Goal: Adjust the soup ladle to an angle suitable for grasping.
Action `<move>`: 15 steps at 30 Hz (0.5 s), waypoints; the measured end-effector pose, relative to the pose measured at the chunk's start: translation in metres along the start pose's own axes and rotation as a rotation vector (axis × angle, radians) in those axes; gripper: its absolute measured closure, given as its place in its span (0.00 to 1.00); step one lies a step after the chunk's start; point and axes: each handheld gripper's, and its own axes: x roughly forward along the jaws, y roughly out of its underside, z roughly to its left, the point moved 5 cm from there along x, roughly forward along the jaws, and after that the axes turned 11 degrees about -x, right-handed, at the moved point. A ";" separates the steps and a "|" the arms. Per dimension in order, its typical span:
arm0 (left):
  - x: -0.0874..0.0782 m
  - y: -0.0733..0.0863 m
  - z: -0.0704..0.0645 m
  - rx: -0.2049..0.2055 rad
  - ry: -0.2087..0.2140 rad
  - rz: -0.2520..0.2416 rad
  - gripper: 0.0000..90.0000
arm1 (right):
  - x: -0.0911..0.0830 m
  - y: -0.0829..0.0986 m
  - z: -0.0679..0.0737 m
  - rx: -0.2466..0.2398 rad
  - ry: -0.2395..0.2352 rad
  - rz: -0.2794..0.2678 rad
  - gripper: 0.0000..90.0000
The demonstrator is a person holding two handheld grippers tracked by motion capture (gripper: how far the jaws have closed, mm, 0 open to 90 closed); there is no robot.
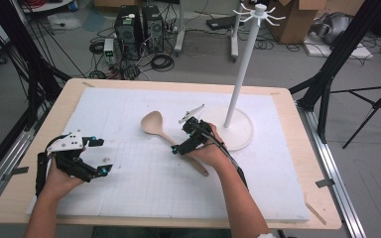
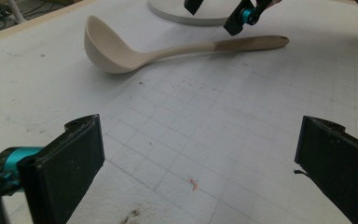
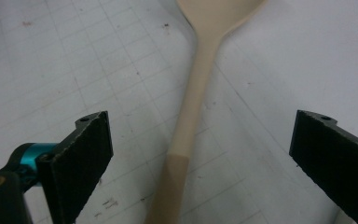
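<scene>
A: Where's the ladle (image 1: 164, 136)?
B: Flat between your right gripper (image 3: 200, 154)'s spread jaws, handle running back toward you, bowl pointing away.
A: Touching?
B: Probably not, hard to judge. Your left gripper (image 2: 196, 158) gapes too, ladle well ahead.

Bare mat (image 1: 129, 188) lies open around the ladle (image 1: 171, 140); the hook stand (image 1: 238, 99) rises just beyond its right.

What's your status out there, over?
Right claw open, straddling the ladle handle, not gripping. Left claw open, idle over bare mat. Ladle flat on mat, white stand beside it. Nothing in the way.
</scene>
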 end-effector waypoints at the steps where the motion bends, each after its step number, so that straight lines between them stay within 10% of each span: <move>1: 0.000 0.000 0.000 -0.001 0.001 -0.001 0.02 | 0.003 0.000 0.002 -0.007 -0.011 0.013 0.10; 15: -0.001 0.000 0.000 0.000 -0.003 -0.002 0.02 | 0.012 0.007 0.005 -0.002 -0.028 0.127 0.35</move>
